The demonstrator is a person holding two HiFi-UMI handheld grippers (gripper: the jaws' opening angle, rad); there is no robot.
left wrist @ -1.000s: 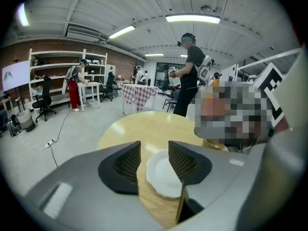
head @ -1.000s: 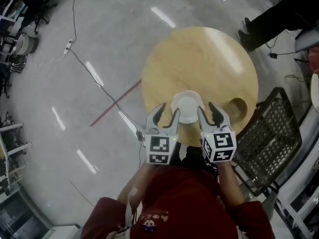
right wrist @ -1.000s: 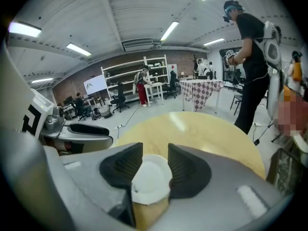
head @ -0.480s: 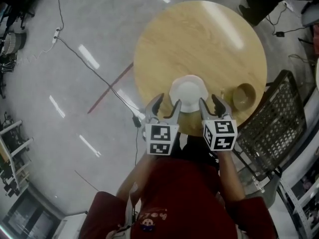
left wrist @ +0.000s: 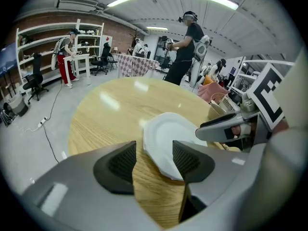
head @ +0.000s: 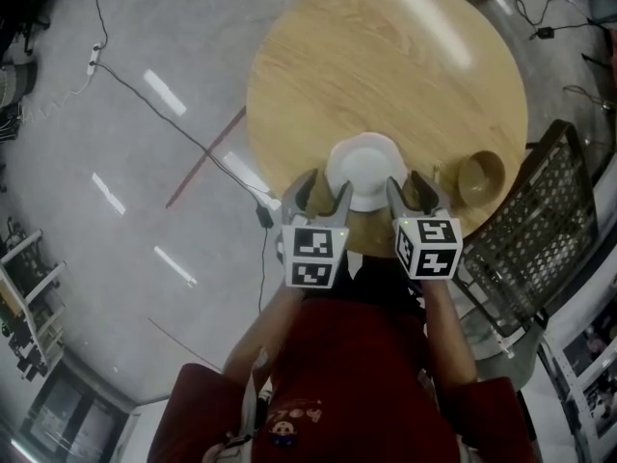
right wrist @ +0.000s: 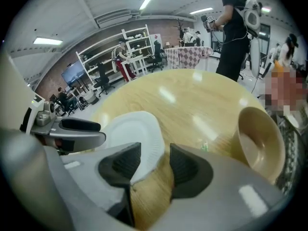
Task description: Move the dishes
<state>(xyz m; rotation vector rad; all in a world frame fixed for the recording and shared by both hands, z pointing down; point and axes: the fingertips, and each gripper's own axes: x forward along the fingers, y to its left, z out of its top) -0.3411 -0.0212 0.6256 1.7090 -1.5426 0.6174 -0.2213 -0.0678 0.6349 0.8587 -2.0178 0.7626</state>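
A white plate point(head: 364, 170) lies near the front edge of the round wooden table point(head: 386, 66), and a tan bowl point(head: 481, 177) stands to its right. My left gripper point(head: 321, 193) hovers at the plate's left rim and my right gripper point(head: 413, 193) at its right rim. Both are open, and their jaws have just been opening. In the left gripper view the plate point(left wrist: 171, 141) shows past the gap of the gripper point(left wrist: 154, 158), with no pad on it. The right gripper view shows the plate point(right wrist: 132, 134) beyond the left jaw of the gripper point(right wrist: 150, 165), with the bowl point(right wrist: 257, 141) at the right.
A black mesh chair point(head: 525, 249) stands close to the table's right side. A cable point(head: 174, 123) and a red line point(head: 202, 167) cross the grey floor on the left. People work at shelves and tables far behind point(left wrist: 185, 42).
Both grippers have sunk toward the table and closed in on the plate's two sides. Their jaws stand wider apart than before. The bowl has come fully into the head view.
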